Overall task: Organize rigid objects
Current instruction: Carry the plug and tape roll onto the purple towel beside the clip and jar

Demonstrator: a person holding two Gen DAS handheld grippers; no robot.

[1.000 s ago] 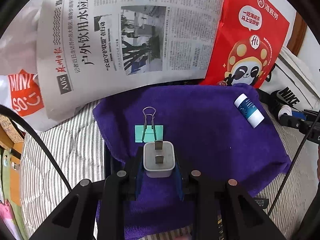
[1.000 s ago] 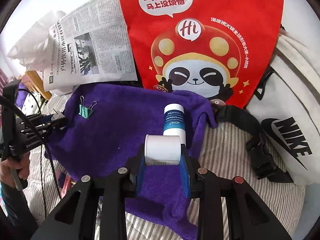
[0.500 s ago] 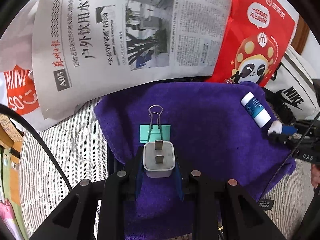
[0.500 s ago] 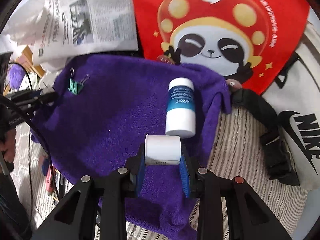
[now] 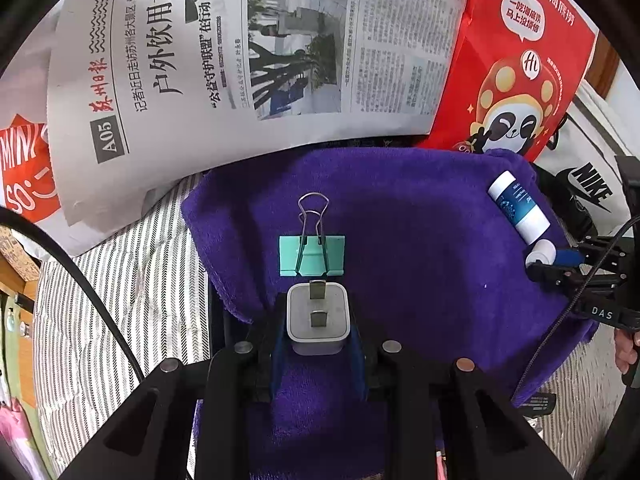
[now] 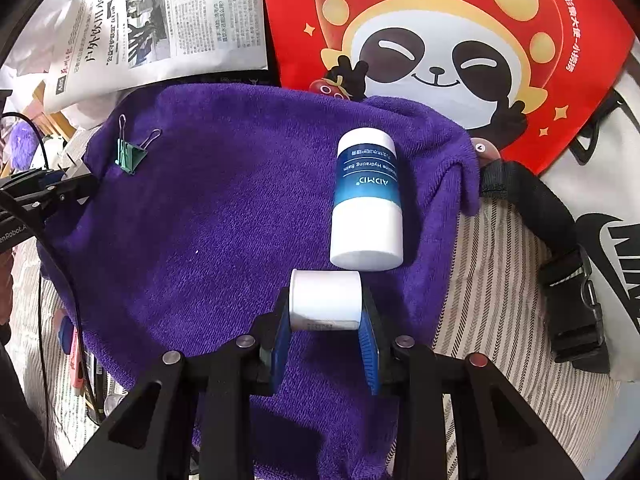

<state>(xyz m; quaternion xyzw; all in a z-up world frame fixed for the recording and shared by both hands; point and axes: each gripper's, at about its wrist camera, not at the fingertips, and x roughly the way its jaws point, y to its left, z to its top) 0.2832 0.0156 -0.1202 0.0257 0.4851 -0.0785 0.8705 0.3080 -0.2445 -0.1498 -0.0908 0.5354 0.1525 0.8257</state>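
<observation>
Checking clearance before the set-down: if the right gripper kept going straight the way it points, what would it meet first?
Probably the purple towel just short of the lying balm bottle; the white cylinder held by the right gripper would touch first. Depth is unclear.

The left gripper (image 5: pixel 318 330) is a black angular plastic frame with blue ribbed pads on its two fingers and round silver and copper-coloured screw heads. The right gripper (image 6: pixel 326 312) looks alike; white lettering marks its side, and a thin black cable (image 5: pixel 560 320) trails off it.
</observation>
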